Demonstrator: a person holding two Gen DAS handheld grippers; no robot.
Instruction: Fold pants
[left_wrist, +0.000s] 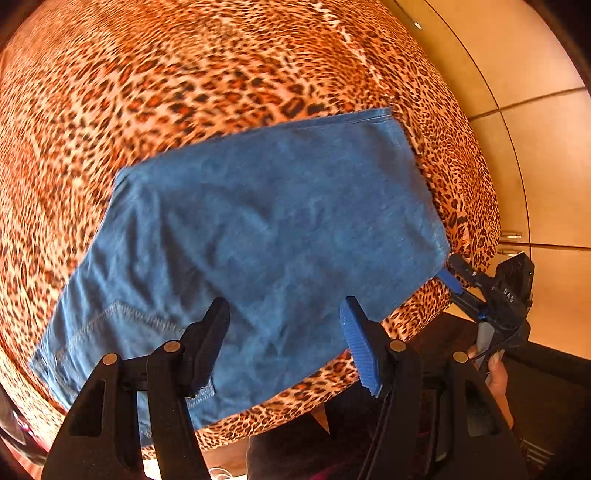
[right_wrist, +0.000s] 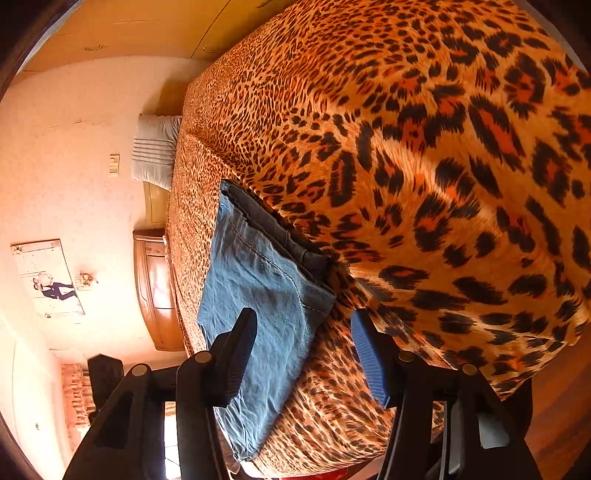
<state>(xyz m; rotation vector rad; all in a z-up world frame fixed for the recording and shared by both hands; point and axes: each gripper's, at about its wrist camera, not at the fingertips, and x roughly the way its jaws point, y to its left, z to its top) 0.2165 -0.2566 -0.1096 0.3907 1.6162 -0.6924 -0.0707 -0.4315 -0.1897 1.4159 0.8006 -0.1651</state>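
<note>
Left gripper (left_wrist: 286, 341) gapes over folded denim pants (left_wrist: 258, 236) (rectangular)

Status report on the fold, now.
Both claws open, left claw and right claw holding nothing. Jeans folded flat on the leopard bedspread. Nothing in the way.

A leopard-print bedspread (right_wrist: 424, 155) covered the whole bed and hung over its near edge. At the far end a pale pillow (right_wrist: 155, 151) stood against the pinkish wall (right_wrist: 66, 177), near a light switch (right_wrist: 114, 164). A wooden nightstand (right_wrist: 155, 288) stood just beside the bed, and a picture (right_wrist: 48, 280) hung on the wall near it. On the other side ran tan wardrobe doors (left_wrist: 546, 155) with metal handles (left_wrist: 509, 235).
</note>
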